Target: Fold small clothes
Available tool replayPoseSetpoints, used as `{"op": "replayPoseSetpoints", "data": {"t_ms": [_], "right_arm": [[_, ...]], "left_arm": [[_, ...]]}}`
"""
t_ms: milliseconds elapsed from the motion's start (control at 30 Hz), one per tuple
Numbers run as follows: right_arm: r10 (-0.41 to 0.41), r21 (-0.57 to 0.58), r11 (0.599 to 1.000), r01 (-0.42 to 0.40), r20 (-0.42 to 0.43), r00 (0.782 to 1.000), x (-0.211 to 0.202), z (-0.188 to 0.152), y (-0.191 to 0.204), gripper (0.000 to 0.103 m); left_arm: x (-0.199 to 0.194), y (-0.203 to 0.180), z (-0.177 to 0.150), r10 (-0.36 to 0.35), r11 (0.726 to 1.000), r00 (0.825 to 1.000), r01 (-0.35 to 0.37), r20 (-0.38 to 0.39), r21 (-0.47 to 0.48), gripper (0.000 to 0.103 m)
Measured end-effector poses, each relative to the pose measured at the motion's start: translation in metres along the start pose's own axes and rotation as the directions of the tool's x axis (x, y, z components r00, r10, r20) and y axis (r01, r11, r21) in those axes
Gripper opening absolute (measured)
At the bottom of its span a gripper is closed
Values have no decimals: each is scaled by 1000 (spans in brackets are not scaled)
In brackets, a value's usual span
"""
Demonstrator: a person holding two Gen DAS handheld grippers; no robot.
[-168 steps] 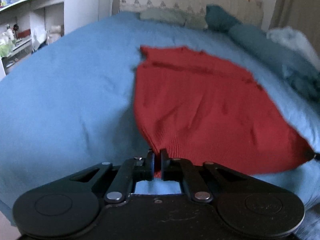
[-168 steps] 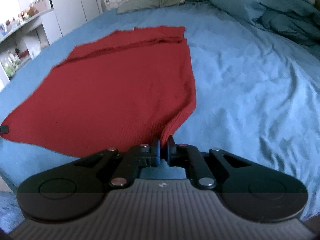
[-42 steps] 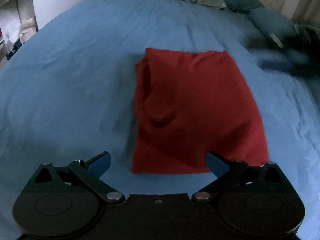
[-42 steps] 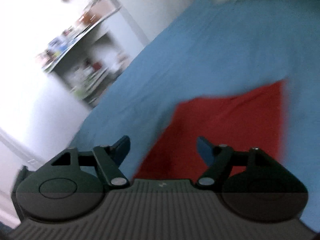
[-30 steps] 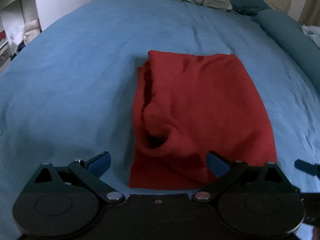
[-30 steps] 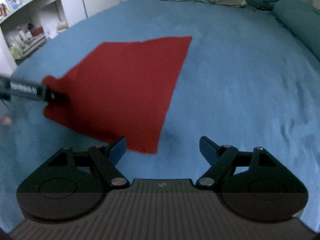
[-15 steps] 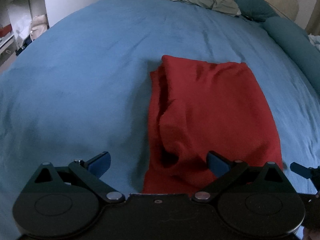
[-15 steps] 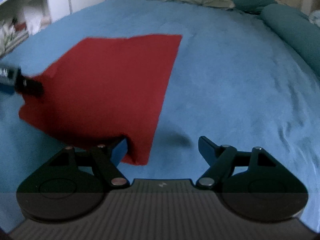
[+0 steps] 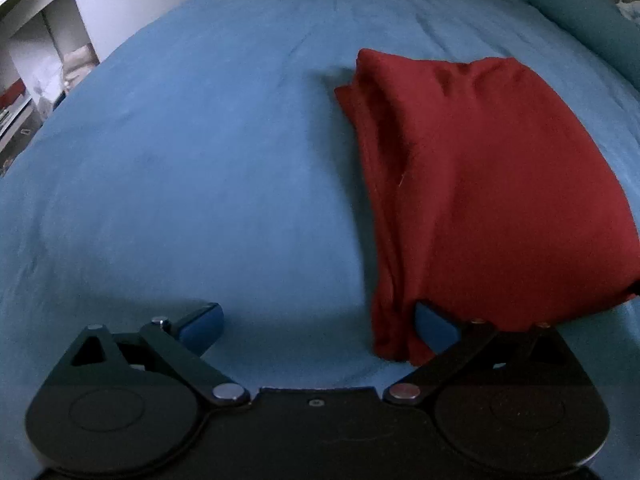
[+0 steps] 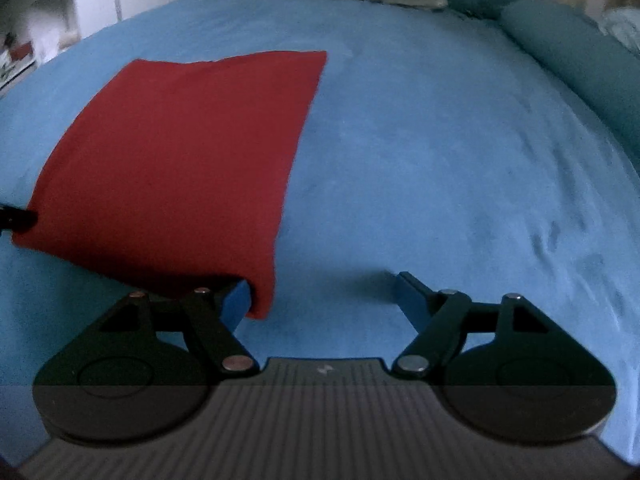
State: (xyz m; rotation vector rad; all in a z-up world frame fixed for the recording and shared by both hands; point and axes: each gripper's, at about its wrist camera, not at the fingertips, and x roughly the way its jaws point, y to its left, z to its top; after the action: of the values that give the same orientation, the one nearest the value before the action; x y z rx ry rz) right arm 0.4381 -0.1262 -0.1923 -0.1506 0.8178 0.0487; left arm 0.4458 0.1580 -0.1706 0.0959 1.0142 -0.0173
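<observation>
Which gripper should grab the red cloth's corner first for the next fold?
Probably either: both are open at a near corner. The left gripper brackets the red cloth where its layered edges gape, so left may be slightly better; the right gripper mirrors it.

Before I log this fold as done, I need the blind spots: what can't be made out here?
- Left wrist view: the red garment runs off the right edge; its near hem lies behind the left tool finger.
- Right wrist view: the garment's near corner sits behind the right tool finger; layers unseen.
- Shelf items: blurred, too small.
- Garment type: unclear.
</observation>
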Motion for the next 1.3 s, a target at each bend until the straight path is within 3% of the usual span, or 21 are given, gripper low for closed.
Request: {"op": "replayPoseSetpoints", "data": {"t_ms": [167, 300, 400, 600, 733, 833, 967, 1000, 1033, 1067, 1133, 1167, 1300], "right_arm": [[84, -20, 996, -84, -37, 996, -8, 6, -18, 91], [177, -12, 984, -178, -35, 984, -37, 25, -36, 95], [265, 53, 963, -264, -21, 964, -53, 54, -57, 103], [386, 281, 890, -360, -44, 921, -19, 114, -83, 103], [432, 379, 847, -374, -79, 898, 34, 122, -77, 103], [437, 380, 849, -366, -118, 891, 64, 120, -60, 103], [452, 377, 850, -368, -163, 877, 87, 116, -41, 88], [453, 381, 847, -371, -154, 878, 87, 115, -39, 84], [467, 383, 840, -385, -145, 872, 87, 117, -37, 69], [462, 378, 843, -382, -149, 874, 86, 120, -35, 64], [442, 340, 862, -375, -143, 886, 80, 124, -31, 49], [430, 320, 872, -371, -138, 892, 77, 126, -29, 43], [409, 274, 887, -371, -96, 908, 55, 135, -25, 39]], "left_arm": [[-18, 4, 7, 0, 1000, 1000, 0, 5, -3, 101], [-56, 7, 23, -27, 1000, 996, 27, 85, 9, 101], [-69, 8, 51, -89, 996, 988, 87, 129, 22, 103], [-11, 13, 103, -246, 967, 968, 249, 58, -51, 103], [35, 11, 114, -325, 940, 946, 321, -16, -115, 85], [52, 13, 105, -360, 924, 932, 348, -49, -155, 82], [59, 11, 103, -382, 911, 924, 371, -28, -182, 79], [60, 9, 103, -393, 906, 919, 382, -28, -182, 66], [60, 7, 104, -415, 896, 909, 403, -31, -188, 52], [60, 6, 106, -420, 892, 907, 407, -31, -196, 48], [56, 4, 107, -410, 896, 911, 397, -30, -200, 34], [51, 2, 108, -400, 900, 916, 386, -29, -202, 32], [29, -5, 110, -364, 916, 931, 357, -5, -185, 23]]}}
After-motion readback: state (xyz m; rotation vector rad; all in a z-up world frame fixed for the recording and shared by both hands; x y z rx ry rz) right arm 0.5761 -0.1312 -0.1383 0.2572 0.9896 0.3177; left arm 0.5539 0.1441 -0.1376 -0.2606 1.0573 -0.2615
